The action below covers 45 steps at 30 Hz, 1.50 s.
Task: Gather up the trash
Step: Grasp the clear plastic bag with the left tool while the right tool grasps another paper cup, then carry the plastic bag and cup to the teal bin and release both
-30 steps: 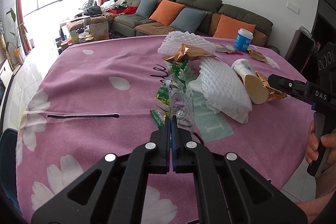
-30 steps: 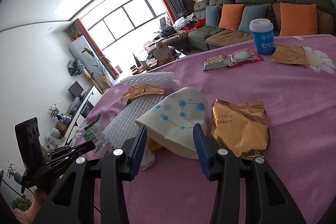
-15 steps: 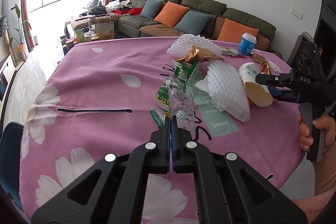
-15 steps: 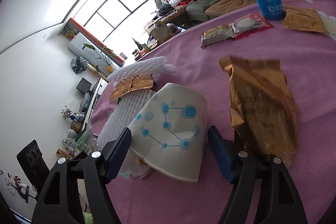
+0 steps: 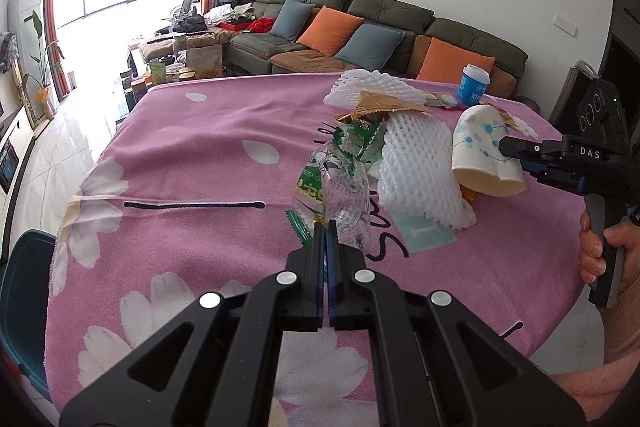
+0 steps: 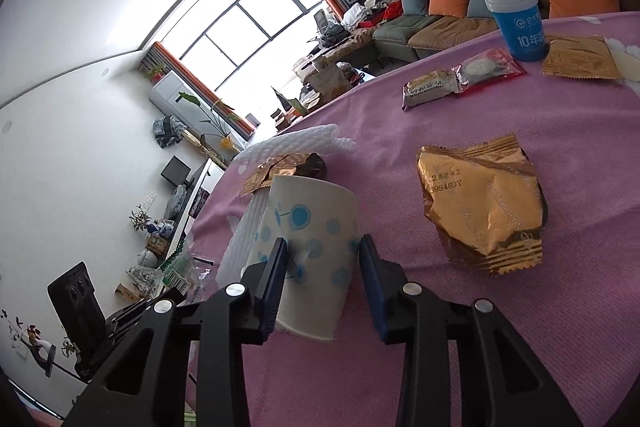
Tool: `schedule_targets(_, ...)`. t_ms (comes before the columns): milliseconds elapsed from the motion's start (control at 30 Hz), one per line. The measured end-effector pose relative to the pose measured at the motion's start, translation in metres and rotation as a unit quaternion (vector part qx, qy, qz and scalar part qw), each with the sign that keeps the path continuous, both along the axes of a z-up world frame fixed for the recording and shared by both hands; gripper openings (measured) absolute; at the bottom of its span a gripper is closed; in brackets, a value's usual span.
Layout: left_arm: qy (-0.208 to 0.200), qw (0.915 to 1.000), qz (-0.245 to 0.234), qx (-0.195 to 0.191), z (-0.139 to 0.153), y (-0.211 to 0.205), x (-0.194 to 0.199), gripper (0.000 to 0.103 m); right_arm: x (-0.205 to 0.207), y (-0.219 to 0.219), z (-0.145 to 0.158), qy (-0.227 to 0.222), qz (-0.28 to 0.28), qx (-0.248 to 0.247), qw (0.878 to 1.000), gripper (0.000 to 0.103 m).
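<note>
My left gripper [image 5: 325, 227] is shut on a crumpled clear plastic wrapper [image 5: 346, 195] with green print, held over the pink tablecloth [image 5: 192, 163]. My right gripper [image 6: 322, 253] is shut on a white paper cup with blue dots [image 6: 308, 239], lifted off the table; the cup also shows in the left wrist view [image 5: 482, 155], tilted with its mouth down. White foam fruit nets [image 5: 416, 167] and gold wrappers [image 5: 384, 105] lie between the grippers. A crumpled gold wrapper [image 6: 484, 207] lies right of the cup.
A blue lidded cup [image 6: 518, 21], a red and a silver snack pack [image 6: 460, 79] and a flat gold sachet [image 6: 580, 61] lie at the table's far side. A sofa with cushions [image 5: 360, 35] stands behind. A blue chair [image 5: 20, 291] is at the left edge.
My right gripper has closed on the paper cup and lifted it up off the table. The left gripper stays shut on the plastic wrapper, drawn back slightly.
</note>
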State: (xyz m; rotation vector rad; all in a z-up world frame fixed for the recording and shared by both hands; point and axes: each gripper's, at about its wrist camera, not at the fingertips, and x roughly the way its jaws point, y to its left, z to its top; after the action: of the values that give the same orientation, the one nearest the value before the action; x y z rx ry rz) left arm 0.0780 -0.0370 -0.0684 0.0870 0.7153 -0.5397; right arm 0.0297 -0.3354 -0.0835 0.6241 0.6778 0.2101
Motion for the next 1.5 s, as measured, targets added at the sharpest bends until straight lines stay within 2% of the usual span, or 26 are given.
schedule_targets(233, -0.014, 0.9999, 0.005, -0.003, 0.009, 0.012, -0.011, 0.001, -0.011, 0.011, 0.021, -0.027, -0.003, -0.023, 0.999, 0.034)
schedule_targets(367, -0.021, 0.9997, 0.014, -0.002, 0.014, 0.023, -0.017, 0.001, -0.014, 0.020, 0.031, -0.042, 0.010, -0.030, 0.999, 0.029)
schedule_targets(533, -0.028, 0.9992, 0.027, 0.000, 0.019, 0.037, -0.025, 0.001, -0.010, 0.038, 0.035, -0.048, 0.033, -0.046, 0.997, 0.029)
schedule_targets(1000, -0.045, 0.9965, 0.070, 0.005, 0.029, 0.076, -0.042, 0.001, 0.005, 0.089, 0.045, -0.064, 0.095, -0.040, 0.993, 0.028)
schedule_targets(1500, -0.051, 0.9912, 0.121, 0.012, 0.037, 0.114, -0.044, 0.001, 0.040, 0.159, 0.055, -0.081, 0.181, -0.029, 0.980, 0.028)
